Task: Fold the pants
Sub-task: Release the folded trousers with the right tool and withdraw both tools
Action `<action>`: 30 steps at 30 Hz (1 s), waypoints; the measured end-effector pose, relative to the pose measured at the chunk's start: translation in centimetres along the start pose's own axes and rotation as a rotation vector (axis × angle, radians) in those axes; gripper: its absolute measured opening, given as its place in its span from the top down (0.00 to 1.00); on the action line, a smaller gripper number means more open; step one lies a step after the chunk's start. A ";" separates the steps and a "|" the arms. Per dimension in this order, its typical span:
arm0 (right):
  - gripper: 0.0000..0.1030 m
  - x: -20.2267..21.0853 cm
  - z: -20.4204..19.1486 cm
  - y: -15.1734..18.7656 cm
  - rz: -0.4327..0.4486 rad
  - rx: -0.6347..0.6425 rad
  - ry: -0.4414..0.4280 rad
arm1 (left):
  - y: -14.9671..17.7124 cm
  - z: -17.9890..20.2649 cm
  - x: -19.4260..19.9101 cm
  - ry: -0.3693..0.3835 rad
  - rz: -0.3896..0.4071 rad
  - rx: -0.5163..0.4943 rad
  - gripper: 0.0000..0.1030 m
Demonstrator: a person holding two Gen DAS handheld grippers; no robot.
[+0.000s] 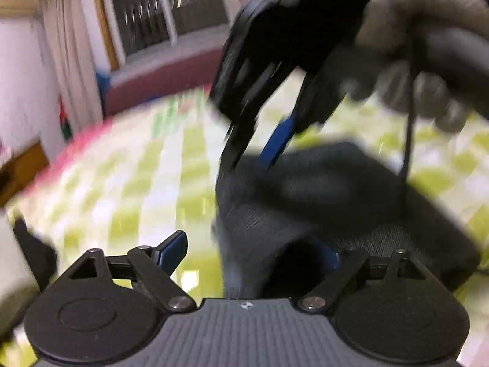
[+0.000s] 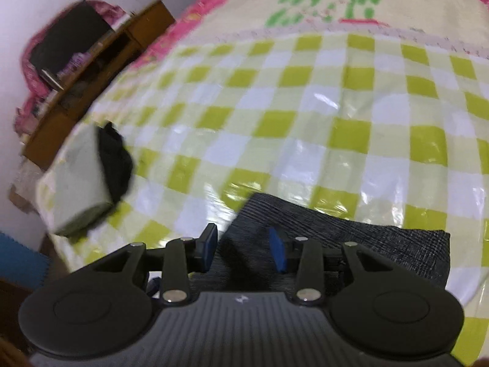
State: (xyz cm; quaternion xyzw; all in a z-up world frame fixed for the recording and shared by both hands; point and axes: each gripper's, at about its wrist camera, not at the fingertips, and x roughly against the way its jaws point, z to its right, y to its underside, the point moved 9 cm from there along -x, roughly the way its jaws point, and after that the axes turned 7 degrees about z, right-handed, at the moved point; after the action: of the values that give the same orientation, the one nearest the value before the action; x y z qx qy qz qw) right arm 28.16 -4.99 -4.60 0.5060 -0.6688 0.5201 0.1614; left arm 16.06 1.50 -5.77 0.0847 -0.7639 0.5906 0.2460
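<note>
- My left tool (image 1: 253,252) has its two blue-padded fingers spread wide, released, with nothing pinched between them.
- The dark grey, finely checked fabric pants (image 1: 336,208) lie as a folded bundle on the bed's green-and-white checked sheet (image 1: 128,189), ahead and to the right of my left tool.
- One edge of the pants reaches back into the gap between the left tool's fingers; the right-hand finger is mostly hidden by the cloth, while the left-hand finger (image 1: 171,252) stands bare over the sheet.
- My right tool (image 1: 259,140), seen from the left wrist view, comes down from above onto the far side of the pants, gripped by my hand (image 1: 421,46); that view is too blurred to show whether its tips touch the cloth.
- In the right wrist view my right tool (image 2: 244,249) is parted, released, both blue pads visible and apart.
- The pants (image 2: 366,244) lie just below and ahead of it, stretching off to the right across the checked sheet (image 2: 275,98); the gap between the fingers sits over the pants' left part, with no cloth pinched.
- Off to the left, near the bed's edge, sits a pale grey-green folded cloth (image 2: 79,177) with a black garment (image 2: 117,162) touching its right side, well apart from the pants.
- A pink border (image 2: 195,18) runs along the sheet's far edge.
</note>
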 end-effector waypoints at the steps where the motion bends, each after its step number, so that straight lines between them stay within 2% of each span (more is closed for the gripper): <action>1: 0.62 -0.9 0.6 0.1 -0.005 -0.019 -0.001 | 1.0 -0.6 -0.3 0.010 -0.028 0.049 0.03; 4: 0.61 -4.2 1.8 0.9 -0.009 -0.074 0.006 | 1.6 -1.8 -0.3 0.040 -0.065 0.166 0.03; 7: 0.57 -5.3 1.3 1.8 0.011 -0.036 0.030 | 1.2 -2.1 0.7 0.037 -0.069 0.157 0.03; 10: 0.56 -2.1 0.2 1.1 0.110 0.034 0.010 | -0.3 -2.1 3.0 0.023 -0.019 0.106 0.03; 13: 0.57 2.0 0.2 0.8 0.195 0.025 -0.048 | -3.0 -2.0 4.5 0.000 0.074 0.050 0.03; 15: 0.57 4.1 1.3 0.8 0.221 0.007 -0.051 | -5.1 -1.7 4.5 0.012 0.132 0.057 0.03; 18: 0.55 5.9 3.5 1.0 0.245 -0.018 -0.025 | -6.2 -1.4 2.8 -0.007 0.156 0.059 0.03; 20: 0.55 6.0 4.9 1.2 0.232 -0.054 -0.014 | -5.3 -1.5 0.9 -0.026 0.112 0.060 0.03; 23: 0.55 5.3 7.5 2.3 0.209 -0.146 -0.010 | -1.1 -2.4 -2.1 -0.069 -0.044 0.049 0.02; 24: 0.57 4.7 8.7 2.7 0.199 -0.184 0.000 | 0.3 -2.8 -2.2 -0.060 -0.074 0.068 0.02; 26: 0.58 3.8 10.4 3.3 0.182 -0.262 -0.019 | 1.3 -3.3 -1.8 -0.027 -0.070 0.143 0.01; 27: 0.61 3.8 11.1 3.4 0.184 -0.304 -0.025 | 1.3 -3.6 -1.4 -0.013 -0.073 0.174 0.00; 29: 0.62 4.9 12.1 2.8 0.238 -0.368 -0.048 | 0.8 -3.8 -0.9 -0.010 -0.085 0.186 0.00; 30: 0.59 6.0 12.4 2.4 0.278 -0.381 -0.060 | 0.3 -3.9 -0.5 -0.016 -0.073 0.172 0.00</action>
State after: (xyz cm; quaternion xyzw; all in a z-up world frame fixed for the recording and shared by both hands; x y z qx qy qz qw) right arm 27.37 -18.84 -6.45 0.3848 -0.8226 0.3865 0.1606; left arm 17.46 5.16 -5.55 0.1381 -0.7086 0.6440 0.2532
